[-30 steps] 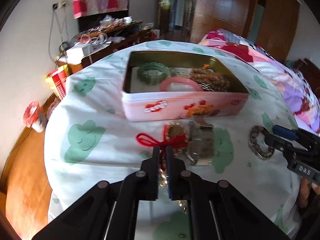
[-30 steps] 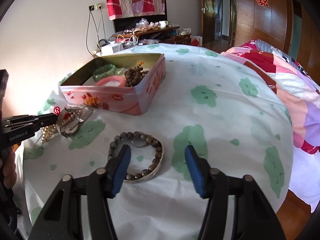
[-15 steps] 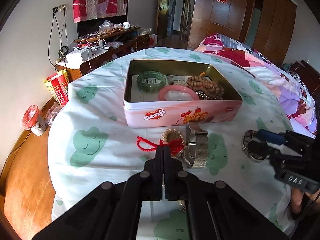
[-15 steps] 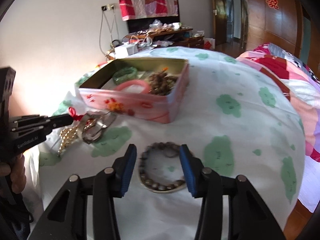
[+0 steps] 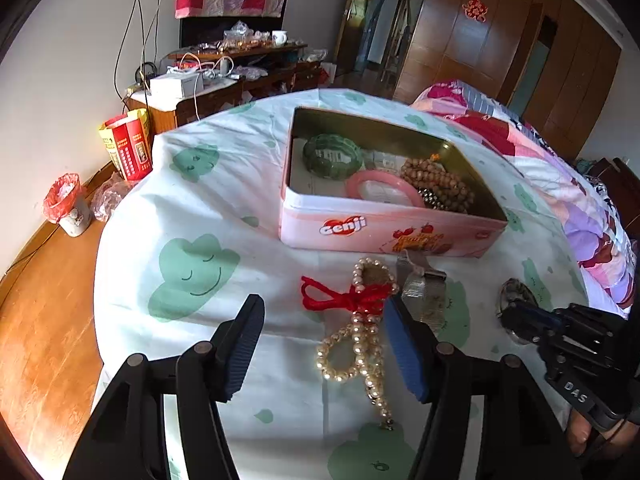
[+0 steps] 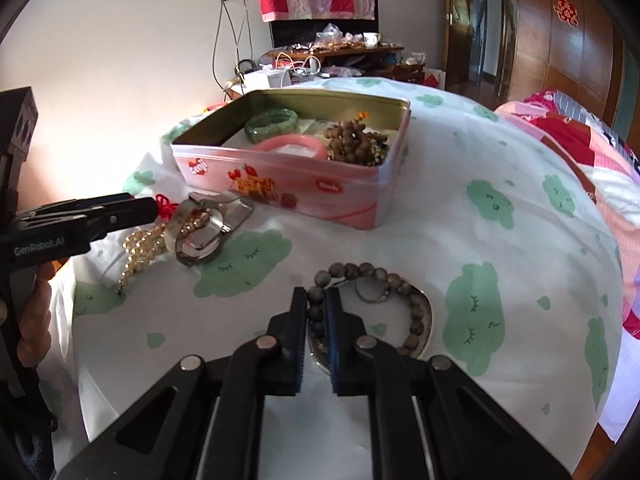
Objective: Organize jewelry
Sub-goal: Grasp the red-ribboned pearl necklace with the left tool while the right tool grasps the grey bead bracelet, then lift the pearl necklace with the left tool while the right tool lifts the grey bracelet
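Since the earlier frames the left gripper (image 5: 324, 344) has just opened, releasing the pearl necklace (image 5: 356, 344) onto the counter (image 6: 460, 216); right gripper (image 6: 317, 320) has just clamped the bead bracelet (image 6: 372, 296). Lift straight, carry into the far tin (image 6: 280, 176).

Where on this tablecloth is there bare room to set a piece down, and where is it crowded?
Free: the cloth left of the tin, and the wide stretch right of the tin toward the bed. Crowded: the strip before the tin, where the pearl necklace, watch and bead bracelet lie.
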Available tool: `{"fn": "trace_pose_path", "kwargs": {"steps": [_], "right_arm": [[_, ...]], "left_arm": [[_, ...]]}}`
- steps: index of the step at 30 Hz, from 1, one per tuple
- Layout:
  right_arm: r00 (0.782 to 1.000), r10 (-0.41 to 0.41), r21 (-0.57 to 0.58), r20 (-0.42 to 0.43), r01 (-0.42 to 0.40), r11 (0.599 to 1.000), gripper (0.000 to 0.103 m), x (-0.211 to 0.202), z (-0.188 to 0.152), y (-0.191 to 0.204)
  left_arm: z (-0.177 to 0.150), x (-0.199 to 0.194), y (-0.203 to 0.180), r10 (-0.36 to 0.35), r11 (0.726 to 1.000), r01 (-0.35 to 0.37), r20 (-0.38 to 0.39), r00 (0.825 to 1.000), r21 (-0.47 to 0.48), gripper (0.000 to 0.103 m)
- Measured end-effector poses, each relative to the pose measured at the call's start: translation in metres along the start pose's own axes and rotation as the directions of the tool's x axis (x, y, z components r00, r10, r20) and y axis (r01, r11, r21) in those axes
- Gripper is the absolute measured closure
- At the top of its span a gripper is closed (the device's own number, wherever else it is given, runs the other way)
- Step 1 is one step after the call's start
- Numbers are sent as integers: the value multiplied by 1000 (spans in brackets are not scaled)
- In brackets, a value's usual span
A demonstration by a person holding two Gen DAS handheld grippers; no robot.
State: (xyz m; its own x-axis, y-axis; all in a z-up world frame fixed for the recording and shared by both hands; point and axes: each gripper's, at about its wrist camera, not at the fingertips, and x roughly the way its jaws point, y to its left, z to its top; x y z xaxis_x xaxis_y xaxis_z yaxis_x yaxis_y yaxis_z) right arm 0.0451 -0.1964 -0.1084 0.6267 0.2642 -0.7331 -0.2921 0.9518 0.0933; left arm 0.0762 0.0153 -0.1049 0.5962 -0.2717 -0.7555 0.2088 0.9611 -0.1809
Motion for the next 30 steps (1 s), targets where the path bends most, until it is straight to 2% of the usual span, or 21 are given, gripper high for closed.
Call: {"fn": "trace_pose_path", "kwargs": {"steps": [6,8,10,11,12,13,30], "right_arm": [[999,-23,-19,45,24,1000,92,-10,3,5],[998,-27,-20,55,28,999,92,-13,4,5],[998,-27,-20,62,29,999,92,-15,5,5],[997,-28,-20,67,29,999,92,-17,6,5],[997,-29,-20,72,30,999,92,-18,6,5],[997,-29,-19,77,31,999,92,-20,6,4],[986,-37,-2,164,38,999,92,-54,23,-4]], "left_arm": [[2,8,-4,11,999,-12,3,1000,30,41],[3,10,-6,2,999,-2,-3,1000,37,53],[2,14,-10,-24,998,26,-25,999,50,85],[2,14,-13,-35,998,37,-26,999,59,88],[1,13,-16,-36,997,38,-21,999,74,98],[1,11,-18,-31,996,32,-16,999,84,101],[25,-52,-27,-21,991,2,141,990,133,102]]}}
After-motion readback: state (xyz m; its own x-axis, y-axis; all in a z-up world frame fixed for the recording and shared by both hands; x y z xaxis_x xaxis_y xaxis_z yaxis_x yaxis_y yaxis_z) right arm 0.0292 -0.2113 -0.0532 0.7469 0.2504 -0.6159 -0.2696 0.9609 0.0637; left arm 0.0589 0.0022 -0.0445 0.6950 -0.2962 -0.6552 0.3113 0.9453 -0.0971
